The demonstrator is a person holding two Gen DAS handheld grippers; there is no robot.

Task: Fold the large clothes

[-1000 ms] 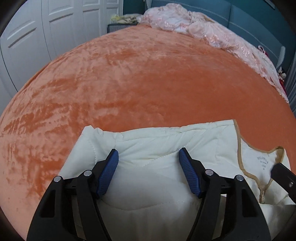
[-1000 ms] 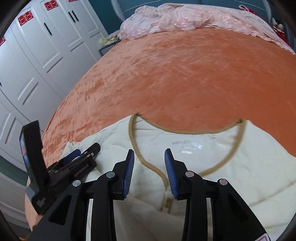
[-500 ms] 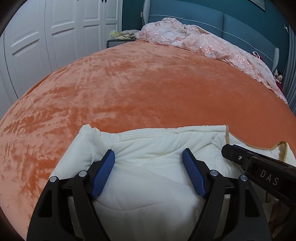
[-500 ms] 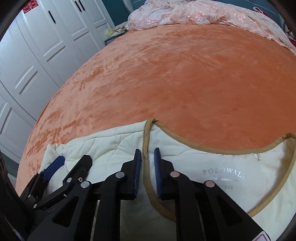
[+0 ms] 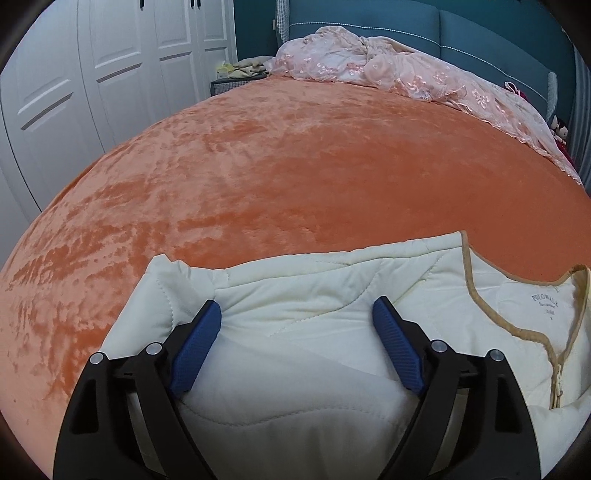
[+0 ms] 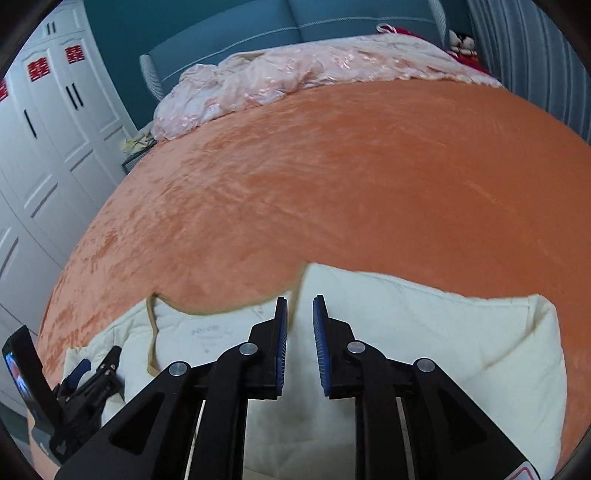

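The cream quilted jacket (image 5: 332, 295) lies on the near edge of the bed, spread flat on the orange plush bedspread (image 5: 295, 166), its tan-trimmed neckline (image 5: 524, 284) facing the far side and a printed label showing inside the collar. The left claw (image 5: 297, 314) hangs over the jacket's left shoulder part, its blue pads (image 5: 195, 350) wide apart and opening further, with a fold of padded cloth lying between them but not pressed by either pad. The right claw (image 6: 300, 310) sits over the right side of the neckline, its pads a narrow gap apart and opening; the tan trim (image 6: 293, 306) runs up just beside the left pad, and no cloth is pinched. At the far end of the bed lies a crumpled pink lace cover (image 5: 406, 74) against a teal headboard (image 5: 480, 33). White wardrobe doors (image 5: 92, 74) stand at the left.
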